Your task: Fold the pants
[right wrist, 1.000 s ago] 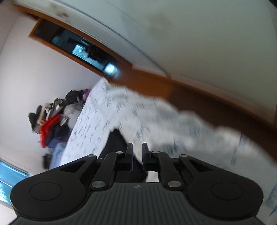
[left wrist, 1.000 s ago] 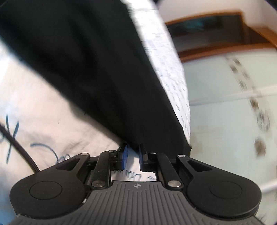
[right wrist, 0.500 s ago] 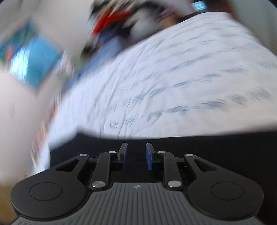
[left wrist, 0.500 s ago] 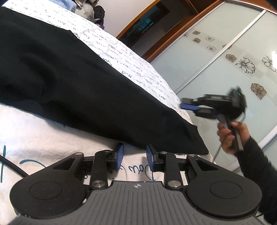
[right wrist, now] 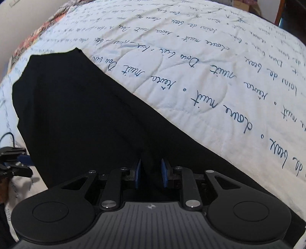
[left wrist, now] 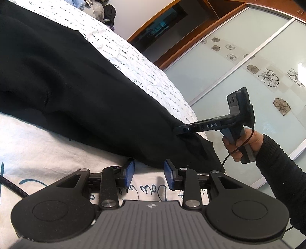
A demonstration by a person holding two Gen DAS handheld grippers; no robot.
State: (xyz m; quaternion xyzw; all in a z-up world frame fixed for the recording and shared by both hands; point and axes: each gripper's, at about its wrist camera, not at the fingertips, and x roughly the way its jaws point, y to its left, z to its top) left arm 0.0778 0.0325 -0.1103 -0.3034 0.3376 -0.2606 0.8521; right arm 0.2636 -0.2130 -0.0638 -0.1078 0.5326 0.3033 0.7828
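Black pants (left wrist: 76, 86) lie stretched out on a white bedspread with blue handwriting (left wrist: 38, 143). My left gripper (left wrist: 148, 166) sits low on the bedspread at the near edge of the pants. Its jaws are opening, and the fabric edge lies just beyond the blue pads (left wrist: 129, 172), not between them. My right gripper (left wrist: 179, 130), held in a hand (left wrist: 237, 145), tips down onto the pants near their right end. In the right wrist view the right gripper (right wrist: 151, 164) stands slightly open over the pants (right wrist: 76, 115), with nothing visibly pinched. The left gripper (right wrist: 24, 164) shows at the far left.
The bedspread (right wrist: 210, 76) runs far beyond the pants. Frosted sliding doors with flower prints (left wrist: 248, 76) stand past the bed's right edge. A heap of clothes (left wrist: 103, 11) lies at the far end. A black cable (left wrist: 11, 185) trails across the near left.
The left jaws have spread wider and its view has rolled level. The right gripper swung in from the right, turned downward, and now rests over the pants' end.
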